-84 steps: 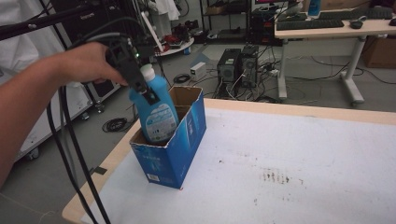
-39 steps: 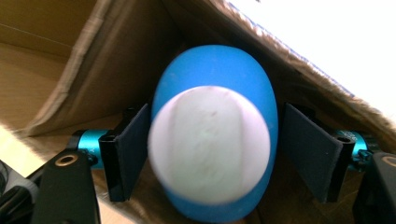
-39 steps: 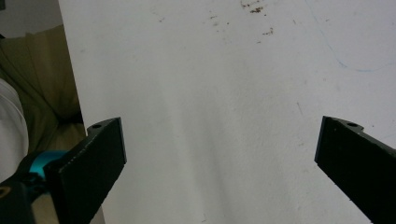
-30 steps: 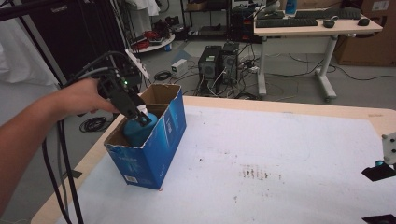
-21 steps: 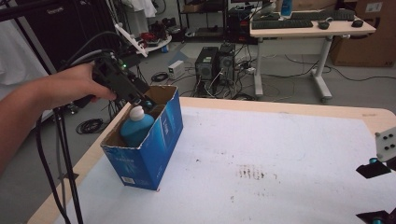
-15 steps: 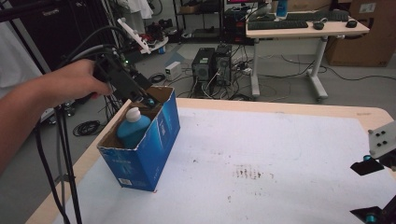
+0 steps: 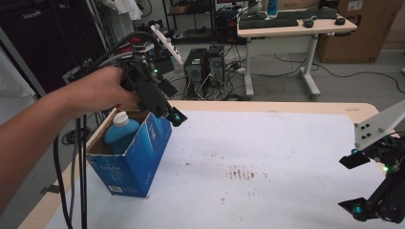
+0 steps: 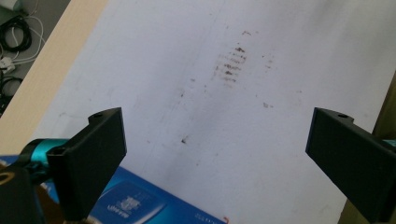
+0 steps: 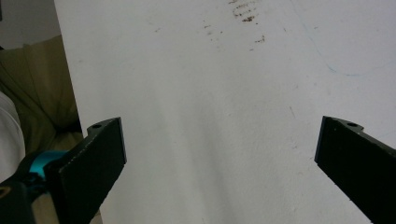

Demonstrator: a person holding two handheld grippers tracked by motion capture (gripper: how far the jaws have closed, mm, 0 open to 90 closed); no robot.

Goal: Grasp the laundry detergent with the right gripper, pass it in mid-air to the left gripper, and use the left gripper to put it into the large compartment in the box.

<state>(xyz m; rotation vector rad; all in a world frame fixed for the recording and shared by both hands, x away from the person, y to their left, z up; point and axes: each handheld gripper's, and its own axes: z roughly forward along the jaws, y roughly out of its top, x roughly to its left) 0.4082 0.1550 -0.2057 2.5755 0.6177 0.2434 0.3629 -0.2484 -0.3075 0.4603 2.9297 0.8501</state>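
Note:
A blue bottle with a white cap (image 7: 119, 133) stands inside an open blue carton (image 7: 138, 157) at the table's left edge. My left gripper (image 7: 174, 117) hovers just above the carton's far right rim, apart from the bottle. Its jaws have just been opening and stand open, with nothing between them. In the left gripper view the left gripper (image 8: 217, 140) looks down on the white table, with the carton's blue face (image 8: 140, 207) at the bottom. My right gripper (image 7: 356, 183) is open and empty above the table's right edge. The right gripper view shows the right gripper (image 9: 219, 149) over bare white table.
The white table top (image 7: 286, 143) has a dark smudge (image 7: 241, 172) near its middle and a wooden border. Black cables hang from the left hand beside the carton. Behind the table are computer towers (image 7: 205, 67) on the floor and a desk with keyboards (image 7: 296, 24).
My left gripper let go of the bottle, rose out of the carton and moved toward its far right rim. The bottle stays in the carton.

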